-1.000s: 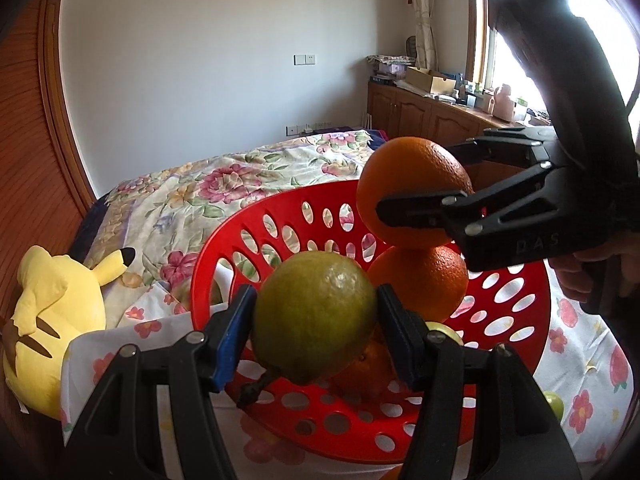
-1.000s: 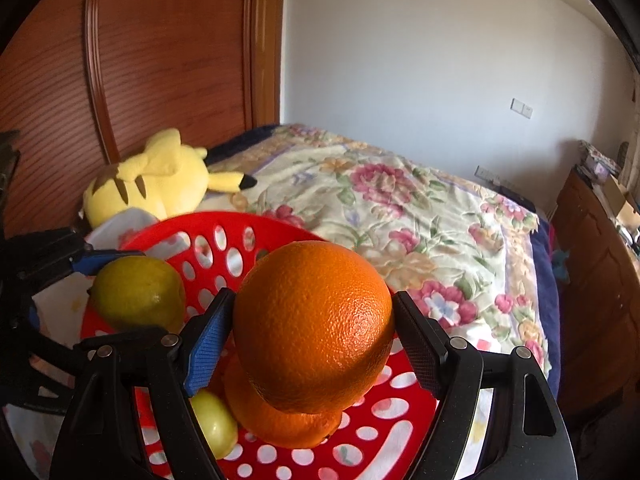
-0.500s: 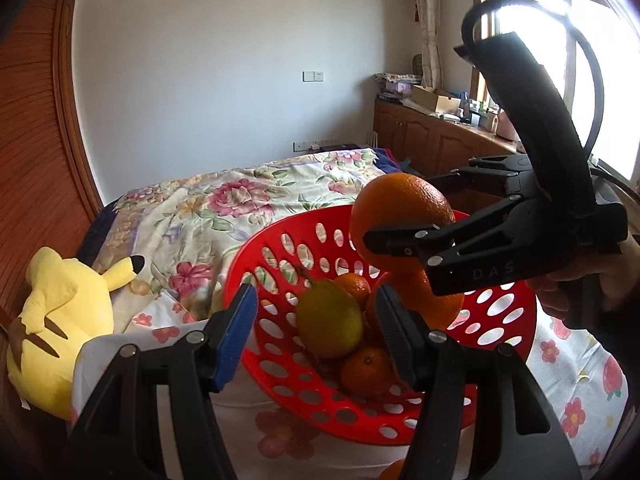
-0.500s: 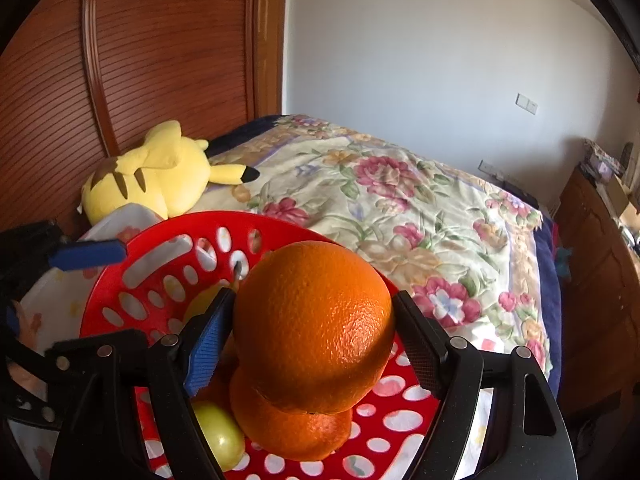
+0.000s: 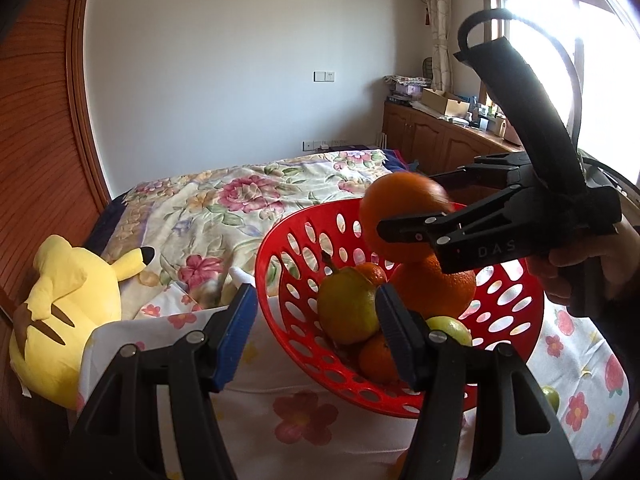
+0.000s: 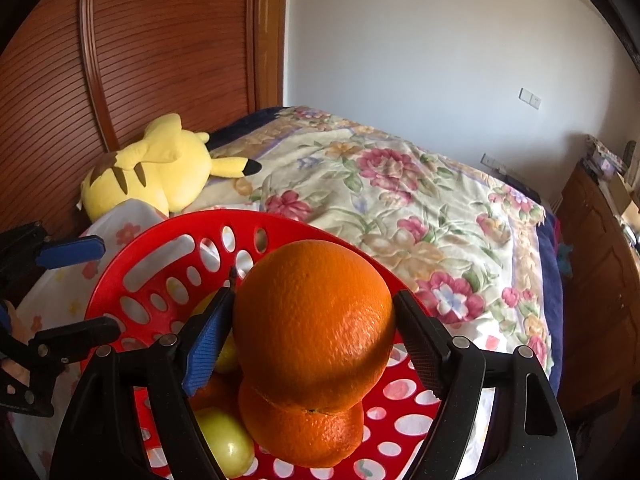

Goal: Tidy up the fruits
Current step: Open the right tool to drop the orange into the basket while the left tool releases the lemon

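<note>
A red perforated basket [image 5: 304,240] [image 6: 132,264] sits on a flowered cloth on the bed. It holds a green pear [image 5: 348,308], another large orange [image 5: 436,284] [image 6: 304,436], small oranges [image 5: 376,360] and a green fruit [image 6: 226,448]. My right gripper [image 6: 314,328] is shut on a large orange [image 6: 316,320] [image 5: 400,208], held above the basket and resting on the other orange. My left gripper [image 5: 314,332] is open and empty, at the basket's near left rim.
A yellow Pikachu plush [image 5: 60,320] [image 6: 156,168] lies to the left by the wooden headboard. A small green fruit [image 5: 550,398] lies on the cloth right of the basket. The floral bedspread [image 6: 400,200] stretches behind; wooden cabinets [image 5: 440,140] stand at the far right.
My left gripper let go of the green pear into the basket and pulled back, open. My right gripper still holds the large orange, a little lower over the basket.
</note>
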{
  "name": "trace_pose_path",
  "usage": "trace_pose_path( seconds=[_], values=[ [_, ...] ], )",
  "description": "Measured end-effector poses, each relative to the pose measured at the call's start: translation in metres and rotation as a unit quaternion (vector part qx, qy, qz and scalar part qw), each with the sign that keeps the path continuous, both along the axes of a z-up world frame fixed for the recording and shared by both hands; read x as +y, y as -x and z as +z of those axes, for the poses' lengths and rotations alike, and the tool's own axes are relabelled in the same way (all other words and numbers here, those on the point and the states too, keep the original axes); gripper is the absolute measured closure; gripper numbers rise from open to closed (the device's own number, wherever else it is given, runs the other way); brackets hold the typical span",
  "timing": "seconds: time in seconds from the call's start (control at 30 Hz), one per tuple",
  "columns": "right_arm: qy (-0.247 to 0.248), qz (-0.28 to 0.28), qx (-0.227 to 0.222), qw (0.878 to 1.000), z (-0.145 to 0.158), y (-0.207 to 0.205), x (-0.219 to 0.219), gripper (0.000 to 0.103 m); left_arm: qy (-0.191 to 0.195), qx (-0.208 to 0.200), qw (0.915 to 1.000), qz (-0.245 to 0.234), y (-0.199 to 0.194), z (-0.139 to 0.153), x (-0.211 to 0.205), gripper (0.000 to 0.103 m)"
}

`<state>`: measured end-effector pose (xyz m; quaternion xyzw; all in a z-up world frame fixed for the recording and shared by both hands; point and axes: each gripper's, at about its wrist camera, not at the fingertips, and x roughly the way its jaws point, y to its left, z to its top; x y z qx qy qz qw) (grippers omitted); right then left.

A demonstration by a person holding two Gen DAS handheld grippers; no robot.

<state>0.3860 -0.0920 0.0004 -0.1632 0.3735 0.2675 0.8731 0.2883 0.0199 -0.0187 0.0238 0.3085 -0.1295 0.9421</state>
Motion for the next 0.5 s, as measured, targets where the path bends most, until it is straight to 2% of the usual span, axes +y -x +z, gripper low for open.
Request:
trace_pose_path(
  seconds=[0.27,0.5],
  values=[
    [-0.019,0.004,-0.011,1.0,0.014,0.011,-0.004,0.021,0.002,-0.002,1.0,0.001,0.011,0.003,0.0,0.042],
    [-0.052,-0.005,-0.039,0.998,0.029,0.056,-0.016,0.021,0.009,-0.002,1.0,0.001,0.036,0.004,-0.001,0.04]
  ],
)
